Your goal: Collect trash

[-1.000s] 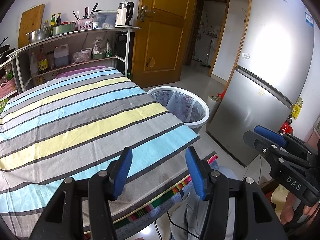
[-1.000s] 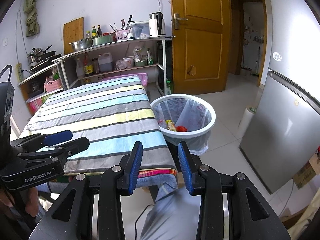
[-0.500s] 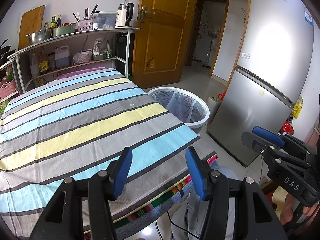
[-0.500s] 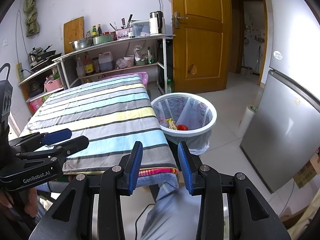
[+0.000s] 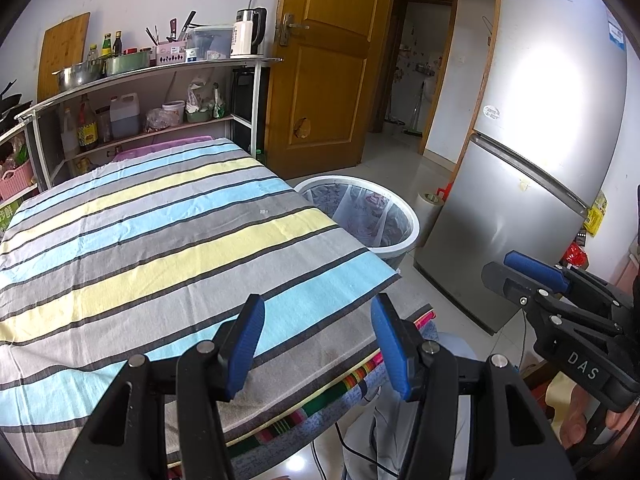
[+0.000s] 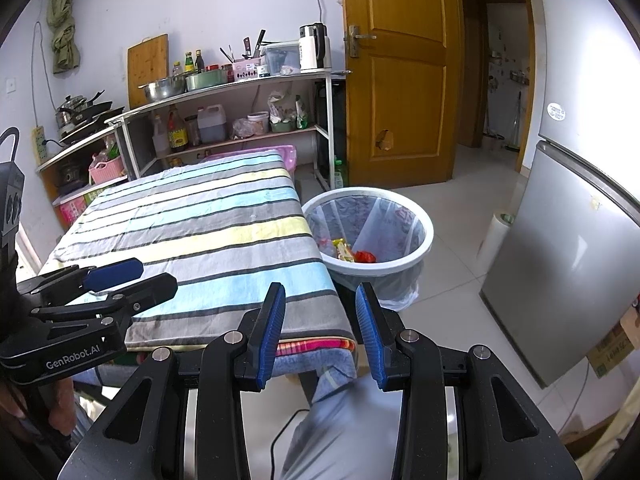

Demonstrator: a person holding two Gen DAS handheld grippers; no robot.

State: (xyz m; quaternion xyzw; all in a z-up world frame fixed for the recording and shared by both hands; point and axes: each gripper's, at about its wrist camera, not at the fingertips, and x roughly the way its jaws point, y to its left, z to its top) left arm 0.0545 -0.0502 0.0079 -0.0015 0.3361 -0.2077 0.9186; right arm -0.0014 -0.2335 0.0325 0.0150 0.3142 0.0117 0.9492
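A white trash bin (image 6: 424,236) lined with a clear bag stands on the floor at the table's right side; it also shows in the left wrist view (image 5: 408,228). Yellow and red wrappers (image 6: 352,254) lie inside it. My left gripper (image 5: 316,344) is open and empty over the near edge of the striped tablecloth (image 5: 160,248). My right gripper (image 6: 320,332) is open and empty, held off the table's near right corner, short of the bin. Each gripper shows in the other's view, the right one (image 5: 532,276) and the left one (image 6: 120,276).
A steel fridge (image 5: 540,140) stands right of the bin. A metal shelf rack (image 6: 240,120) with bottles, bowls and a kettle is behind the table. A wooden door (image 6: 400,80) is at the back. A paper roll (image 6: 496,240) stands by the fridge.
Almost nothing: both grippers stay open and empty, with only a slight drift of the views.
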